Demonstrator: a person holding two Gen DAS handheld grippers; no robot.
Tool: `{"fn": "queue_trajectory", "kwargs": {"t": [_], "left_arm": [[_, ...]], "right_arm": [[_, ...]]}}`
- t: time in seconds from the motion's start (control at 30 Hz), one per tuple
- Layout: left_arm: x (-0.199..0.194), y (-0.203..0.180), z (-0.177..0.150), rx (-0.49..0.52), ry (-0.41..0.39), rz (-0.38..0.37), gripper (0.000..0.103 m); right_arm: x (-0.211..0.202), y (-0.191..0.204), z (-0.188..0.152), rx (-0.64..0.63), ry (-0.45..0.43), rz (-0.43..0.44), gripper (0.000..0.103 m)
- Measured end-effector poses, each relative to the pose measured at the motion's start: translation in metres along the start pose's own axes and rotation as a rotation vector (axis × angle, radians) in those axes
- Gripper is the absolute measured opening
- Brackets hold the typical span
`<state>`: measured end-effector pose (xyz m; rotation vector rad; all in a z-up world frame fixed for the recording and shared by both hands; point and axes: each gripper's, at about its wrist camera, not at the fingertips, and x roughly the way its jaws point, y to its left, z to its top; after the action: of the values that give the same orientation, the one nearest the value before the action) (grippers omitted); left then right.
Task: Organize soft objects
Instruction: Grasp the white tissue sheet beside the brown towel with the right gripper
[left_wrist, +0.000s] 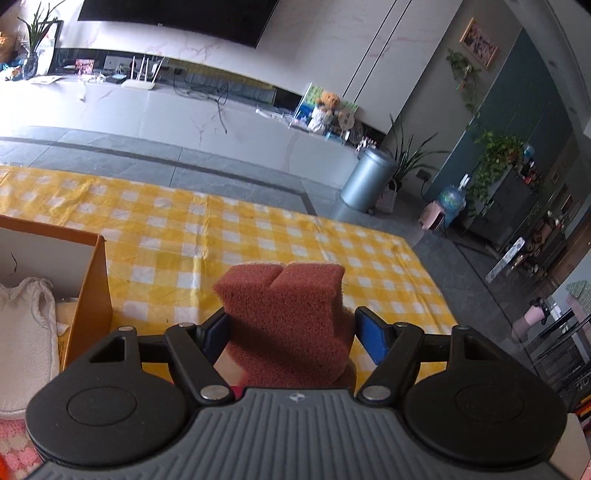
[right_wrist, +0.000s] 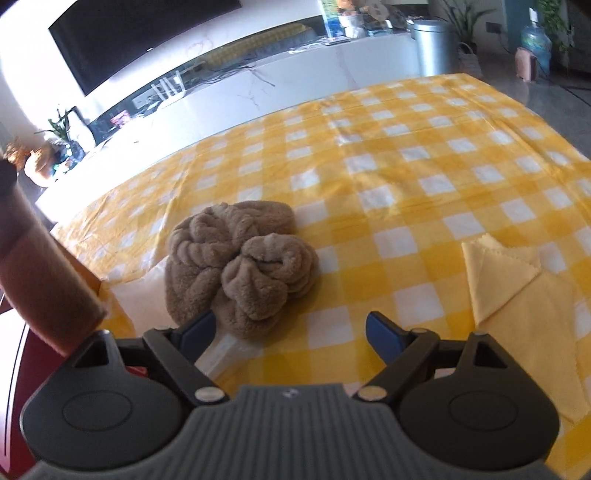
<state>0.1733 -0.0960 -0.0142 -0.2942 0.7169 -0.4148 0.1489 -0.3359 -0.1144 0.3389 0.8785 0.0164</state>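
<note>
- You're sitting mid-transfer, by my read: the left gripper (left_wrist: 291, 328) is carrying the red-brown sponge (left_wrist: 286, 317) and the cardboard box (left_wrist: 86, 291) is waiting at the near left of the left wrist view.
- Box is already holding a white fluffy cloth (left_wrist: 22, 332), so I'm taking it as the drop target for the soft items.
- Left tongs are standing wide, but that's because the sponge is wide: the blue pads (left_wrist: 373, 338) are bracketing it on both sides and it's hanging clear above the yellow checked tablecloth (left_wrist: 258, 229). I'm reading that as a grip.
- Sponge is looking like coarse open-cell foam, blocky, with a notch cut in its top edge. It's going to squash easily, so you're not needing more squeeze.
- Next move, as I see it: you're swinging left over the box wall, clearing the rim, then opening over the white cloth.
- Right gripper (right_wrist: 291, 328) is standing wide and holding nothing, hovering just near of the crumpled brown towel (right_wrist: 240, 258) on the tablecloth (right_wrist: 424, 147).
- Towel is lying bunched in fat twisted folds, plush pile; likely your next pick, needing a deep bite into one fold.
- Folded yellow cloth (right_wrist: 517, 291) is lying flat to the right of it, thin, blending with the checks.
</note>
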Motion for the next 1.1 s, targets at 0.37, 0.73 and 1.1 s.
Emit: {"fn": "queue_trajectory", "kwargs": {"t": [0.37,0.73,1.1], "left_arm": [[-0.026,0.003,-0.007,0.003,-0.011,-0.048,0.083],[-0.045,0.017,-0.028,-0.019,-0.003,-0.116,0.083],[-0.061,0.025,-0.035,-0.062,-0.042,-0.127,0.083]], "right_arm": [[0.004,0.045,-0.013,-0.366,-0.144,-0.061,0.096],[0.028,0.044,0.003,-0.352,-0.156,-0.075,0.097],[0.0,0.068,-0.006,-0.507,-0.186,0.076,0.1]]}}
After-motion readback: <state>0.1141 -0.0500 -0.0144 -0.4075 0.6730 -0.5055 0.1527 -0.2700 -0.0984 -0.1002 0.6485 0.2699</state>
